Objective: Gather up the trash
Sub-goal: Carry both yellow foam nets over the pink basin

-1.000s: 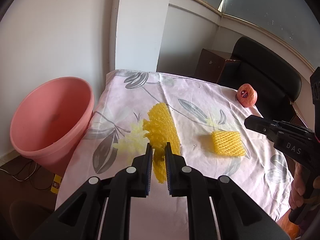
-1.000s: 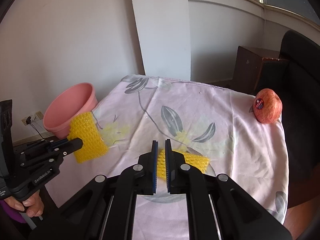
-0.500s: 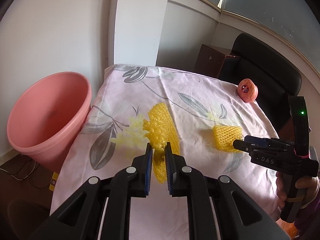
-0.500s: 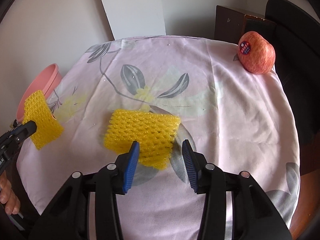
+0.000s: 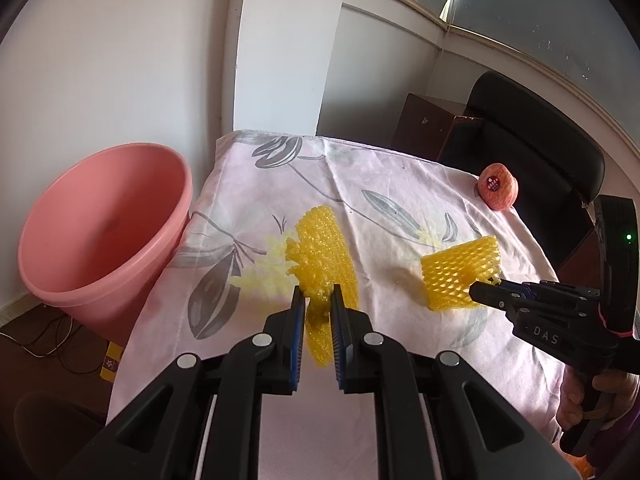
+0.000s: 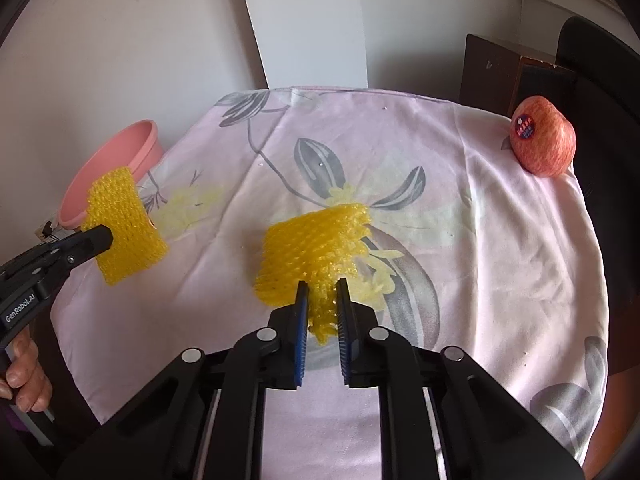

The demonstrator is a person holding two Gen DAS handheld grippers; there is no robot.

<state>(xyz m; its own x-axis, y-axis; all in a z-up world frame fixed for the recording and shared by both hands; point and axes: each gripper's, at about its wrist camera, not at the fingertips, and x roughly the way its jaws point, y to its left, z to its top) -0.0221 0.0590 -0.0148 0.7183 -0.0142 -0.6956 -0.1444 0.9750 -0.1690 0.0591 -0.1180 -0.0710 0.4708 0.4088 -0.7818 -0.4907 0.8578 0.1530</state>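
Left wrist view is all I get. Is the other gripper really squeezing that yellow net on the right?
Observer: Yes. The right gripper has just been closing its jaws, and its blue pads press the right foam net from both sides.
Operator: What does my gripper look like from over there?
Observer: The left gripper holds the left foam net up in front of the pink basin.
Operator: Who's holding it?
Observer: A hand grips its handle at the lower left.

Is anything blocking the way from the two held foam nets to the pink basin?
Nothing visible does. The left net is nearest the pink basin; the right net would cross only bare tablecloth. The apple sits far off.
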